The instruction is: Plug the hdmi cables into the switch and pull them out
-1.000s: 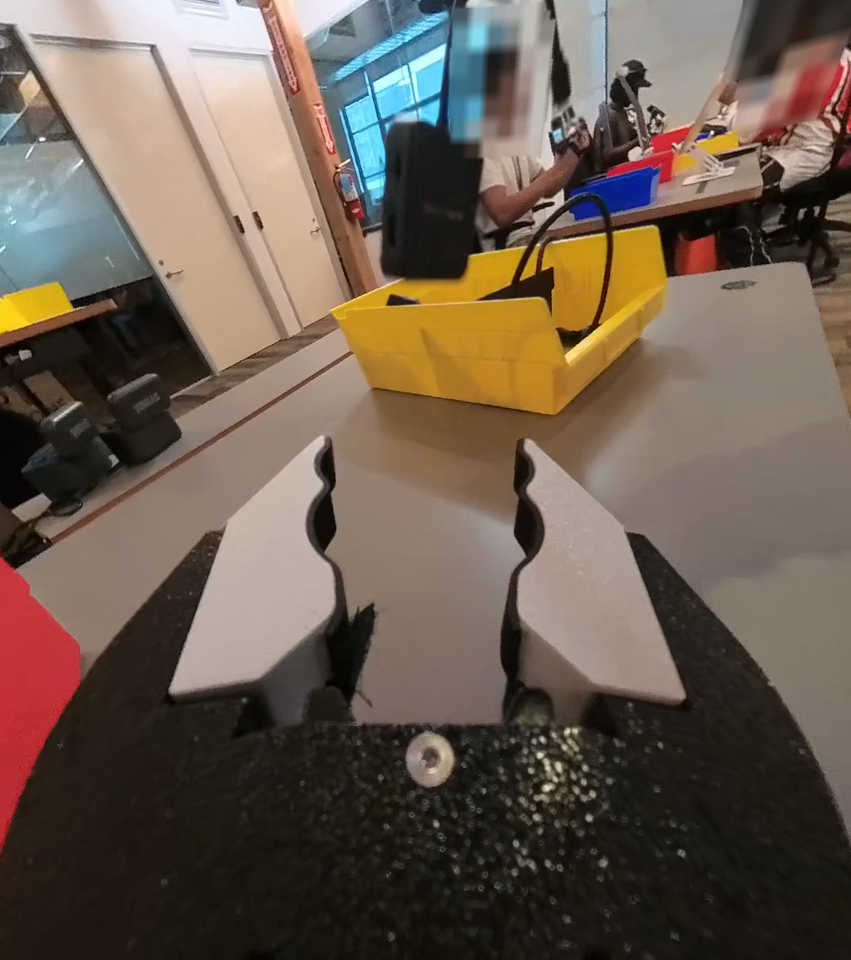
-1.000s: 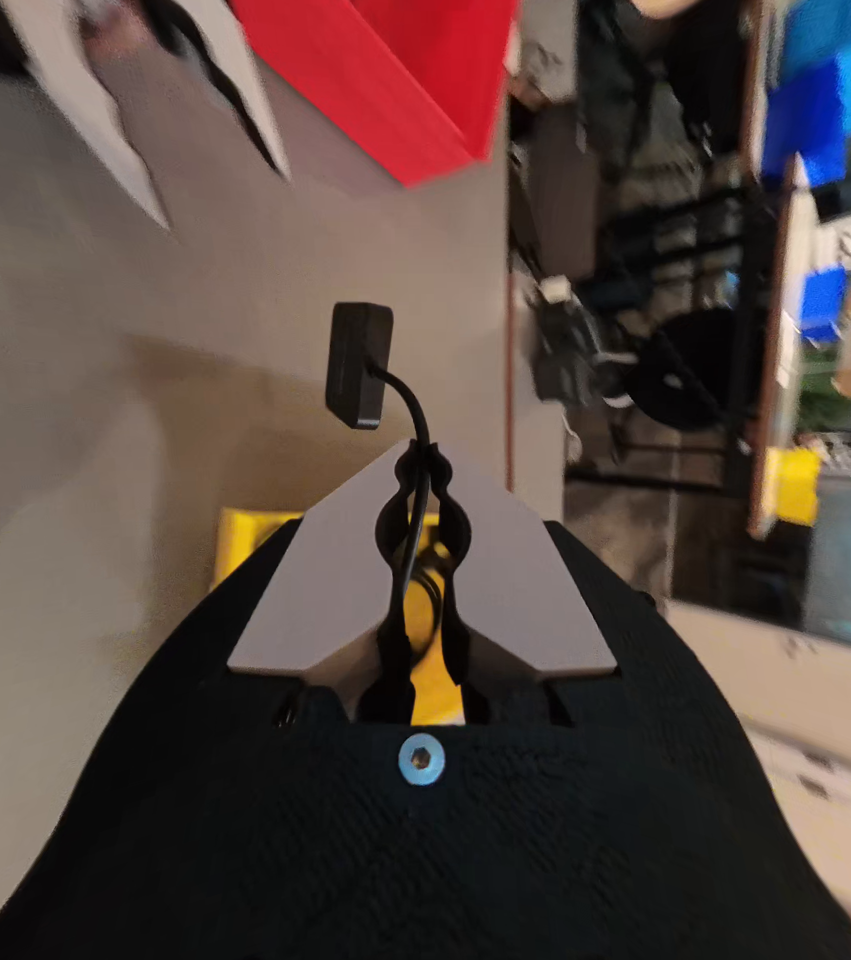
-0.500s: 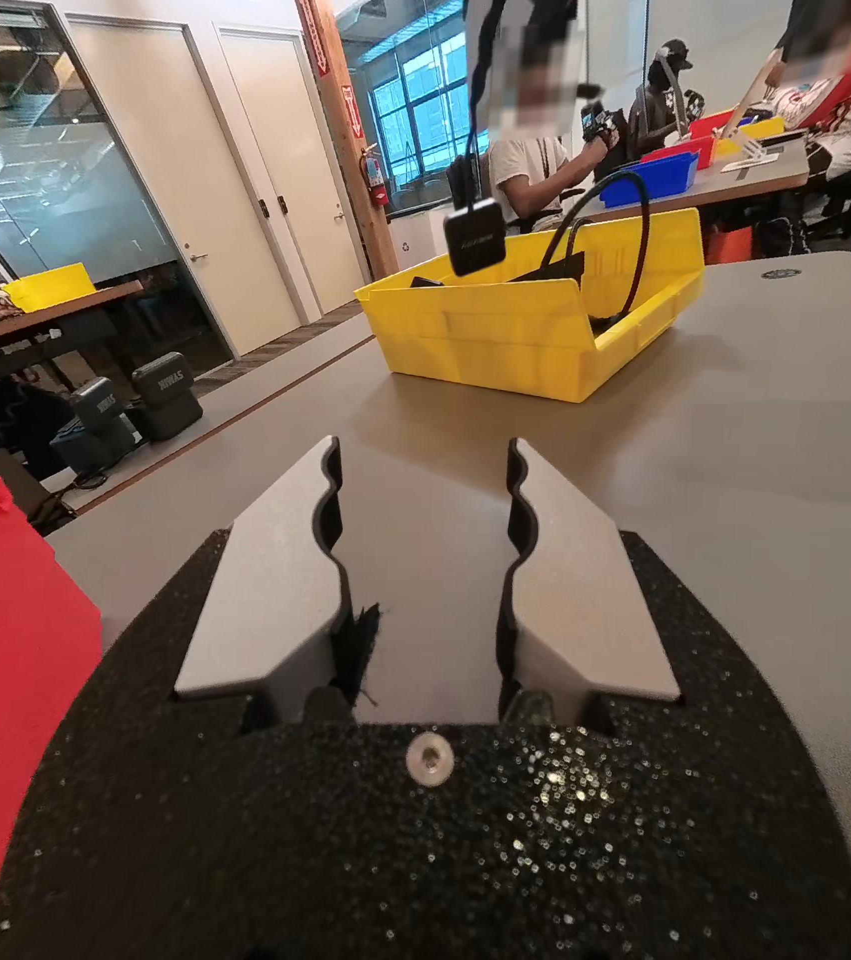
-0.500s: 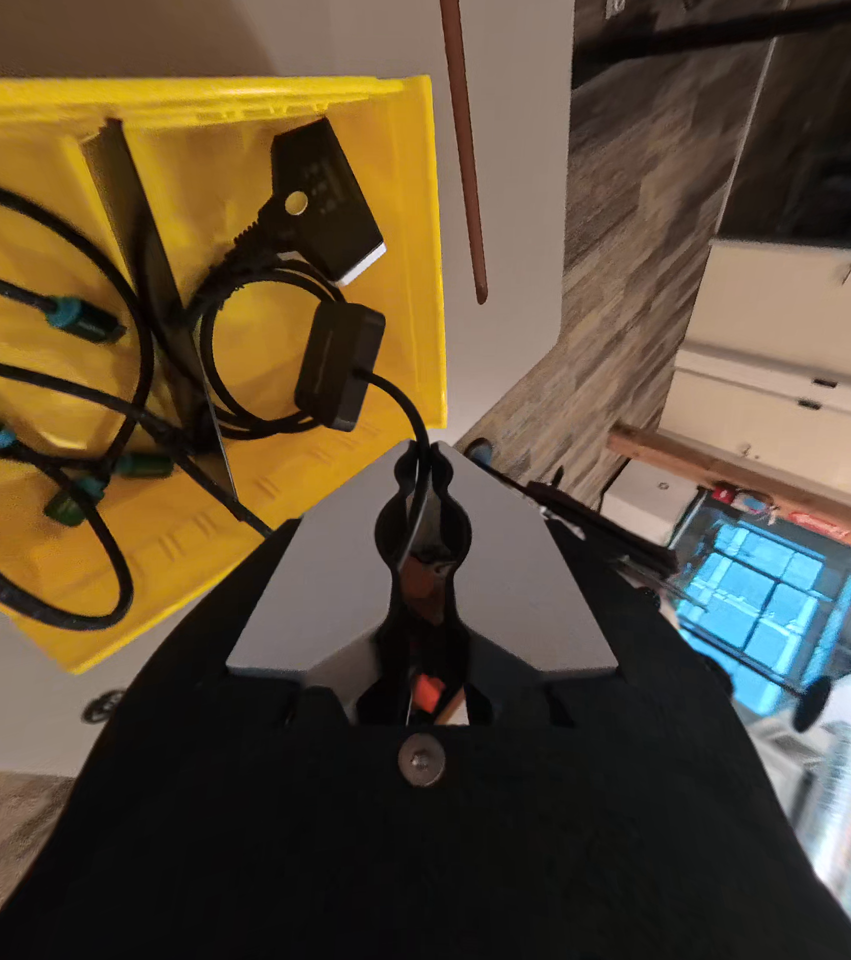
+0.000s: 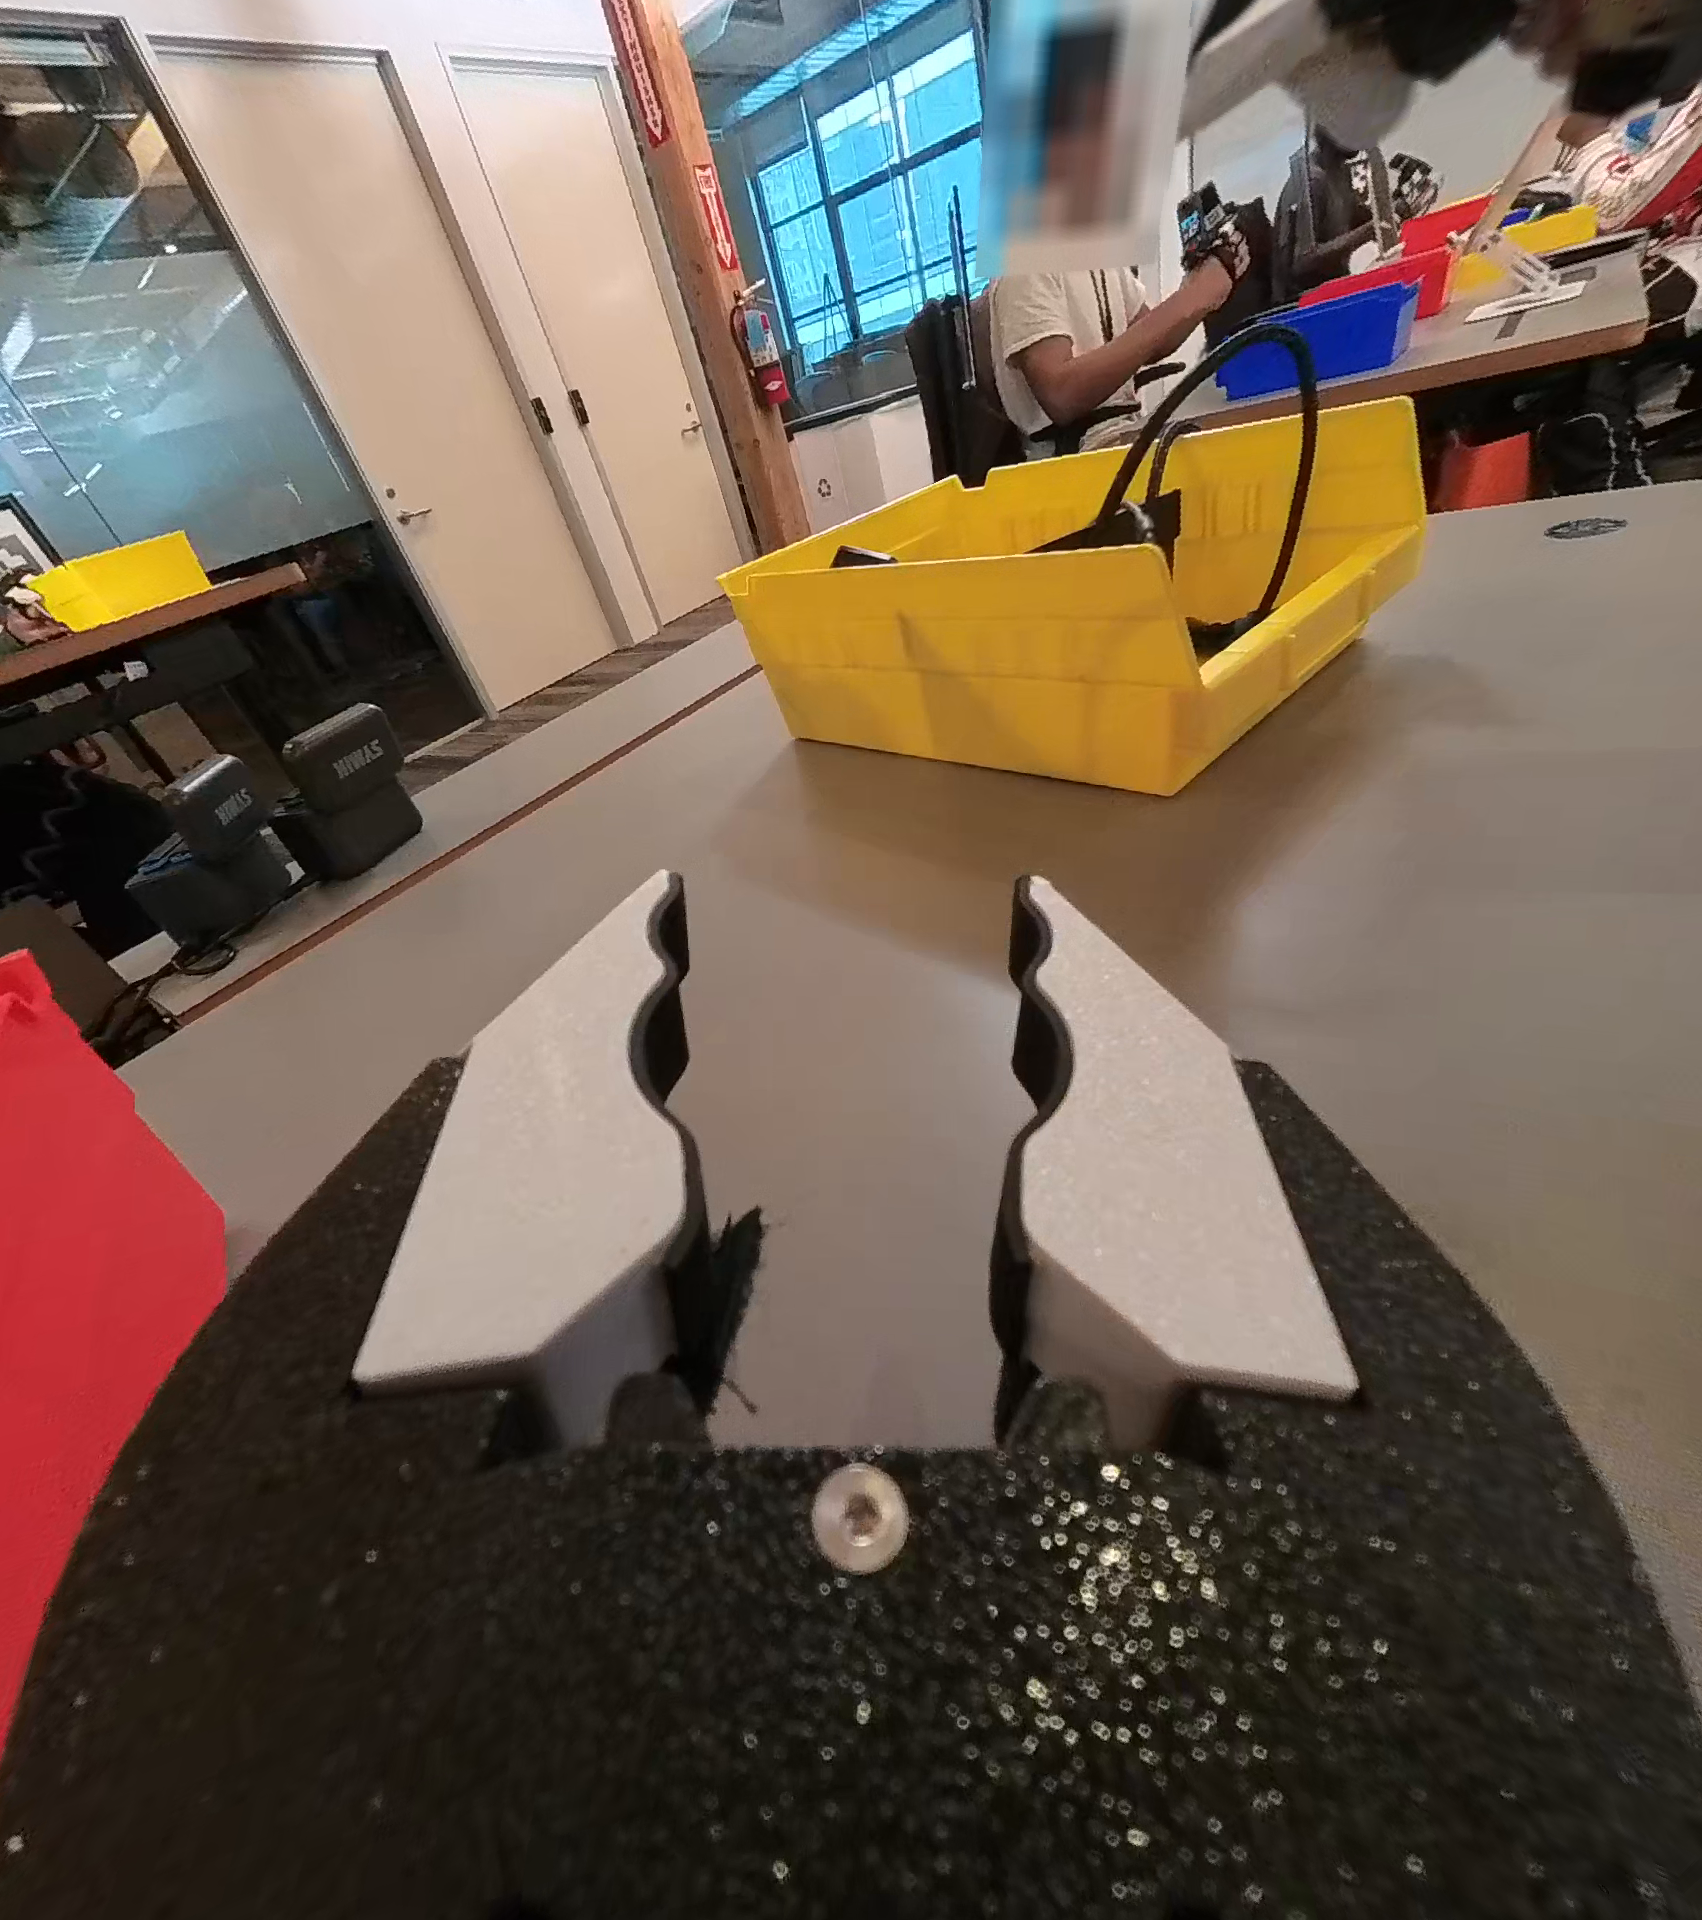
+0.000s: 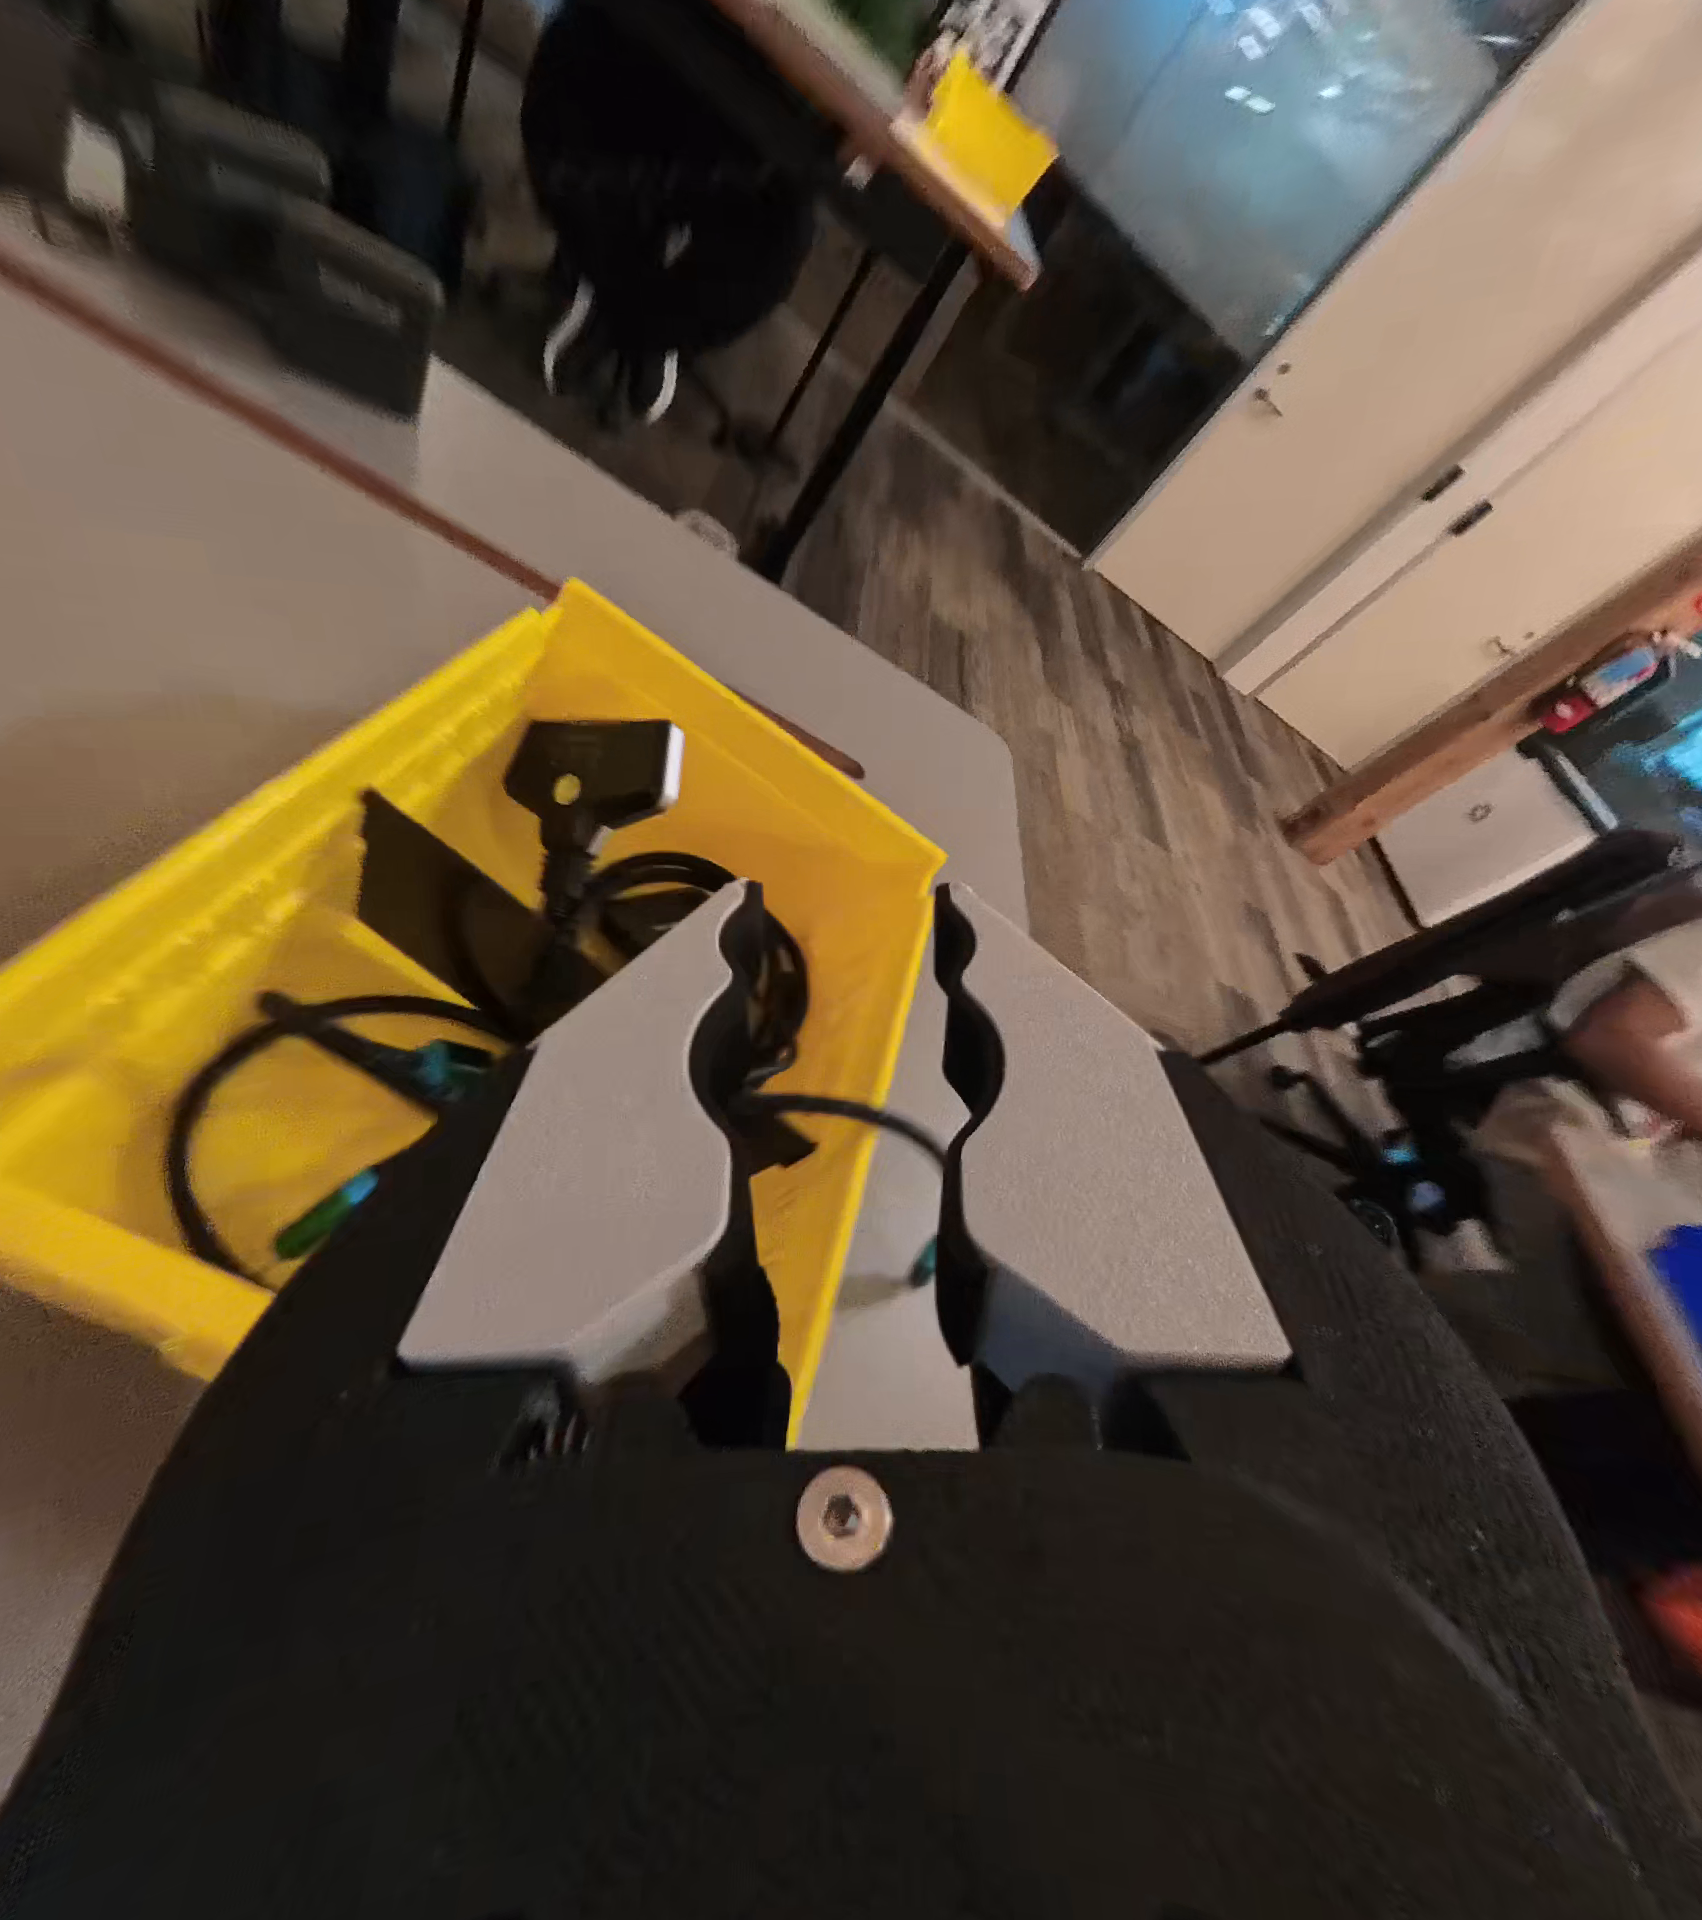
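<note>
At the far left of your left wrist view sits a red bin (image 5: 26, 1299), close beside your left gripper (image 5: 847, 914), whose jaws stand released and empty, low over the grey table (image 5: 1398, 1039). Farther off, right of centre, is the yellow bin (image 5: 982, 665), with black cable (image 5: 1294, 457) looping above its rim.

In your right wrist view, your right gripper (image 6: 842, 899) hangs over that bin's right wall, jaws parted and holding nothing. Left of them, inside the bin, lie the black switch (image 6: 598, 769) and coiled hdmi cables with green plugs (image 6: 327, 1221); one thin lead crosses the gap between your jaws without being pinched.

To pick well, lower squarely onto one plug body, not the tangled cord, and close firmly.
</note>
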`<act>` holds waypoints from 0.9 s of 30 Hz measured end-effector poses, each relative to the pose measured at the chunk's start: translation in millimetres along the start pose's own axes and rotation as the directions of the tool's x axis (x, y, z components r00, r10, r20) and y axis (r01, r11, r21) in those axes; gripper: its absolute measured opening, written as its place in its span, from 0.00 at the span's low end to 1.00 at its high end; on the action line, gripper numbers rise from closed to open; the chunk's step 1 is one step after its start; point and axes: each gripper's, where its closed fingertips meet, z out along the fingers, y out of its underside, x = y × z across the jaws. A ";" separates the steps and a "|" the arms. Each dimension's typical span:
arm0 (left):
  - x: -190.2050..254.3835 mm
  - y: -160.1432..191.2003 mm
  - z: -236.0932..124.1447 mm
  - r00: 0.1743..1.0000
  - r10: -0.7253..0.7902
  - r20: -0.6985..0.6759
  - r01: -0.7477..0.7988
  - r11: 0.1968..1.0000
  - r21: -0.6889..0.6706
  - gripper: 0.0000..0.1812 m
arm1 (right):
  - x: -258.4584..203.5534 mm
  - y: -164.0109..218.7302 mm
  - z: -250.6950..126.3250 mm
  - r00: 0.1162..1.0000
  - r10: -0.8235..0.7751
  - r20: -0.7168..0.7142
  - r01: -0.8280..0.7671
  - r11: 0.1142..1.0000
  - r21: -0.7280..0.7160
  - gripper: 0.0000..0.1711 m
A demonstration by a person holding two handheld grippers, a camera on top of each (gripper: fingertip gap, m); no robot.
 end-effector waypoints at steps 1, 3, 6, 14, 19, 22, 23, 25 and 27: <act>-0.1 0.1 -0.1 1.000 0.004 0.002 -0.004 1.000 -0.001 0.33 | -3.6 7.6 -11.3 0.998 0.066 -0.010 -0.065 0.997 0.034 0.19; -1.6 -1.1 -0.7 1.000 0.013 0.016 -0.013 1.000 0.002 0.34 | -7.2 27.7 -29.1 0.982 0.184 -0.036 -0.181 0.980 0.080 0.21; -10.3 -12.3 -3.2 0.990 0.098 0.098 -0.098 0.995 -0.005 0.36 | -1.3 62.4 -42.8 0.924 0.373 -0.082 -0.360 0.923 0.140 0.22; -62.1 -39.7 -24.5 0.912 0.129 0.389 -0.071 0.985 -0.160 0.65 | -11.2 142.9 -16.2 0.858 0.504 -0.093 -0.505 0.863 0.016 0.36; -103.7 -46.2 -74.9 0.794 0.212 0.569 -0.070 0.963 -0.260 0.60 | -17.8 159.6 -1.9 0.876 0.472 -0.102 -0.476 0.879 -0.023 0.35; -116.5 -14.9 -93.1 0.795 0.234 0.560 0.020 0.912 -0.410 0.56 | -24.2 167.1 5.9 0.869 0.490 -0.070 -0.493 0.868 -0.049 0.28; -112.9 1.7 -93.3 0.835 0.189 0.517 0.077 0.889 -0.451 0.47 | -26.8 168.5 8.0 0.865 0.498 -0.058 -0.501 0.864 -0.056 0.24; -106.3 32.1 -95.4 0.884 0.099 0.458 0.182 0.828 -0.530 0.36 | -32.8 170.4 12.5 0.865 0.501 -0.036 -0.503 0.861 -0.074 0.18; -108.6 49.9 -99.2 0.886 0.088 0.455 0.216 0.791 -0.573 0.26 | -41.3 171.5 15.6 0.873 0.487 -0.006 -0.485 0.868 -0.104 0.13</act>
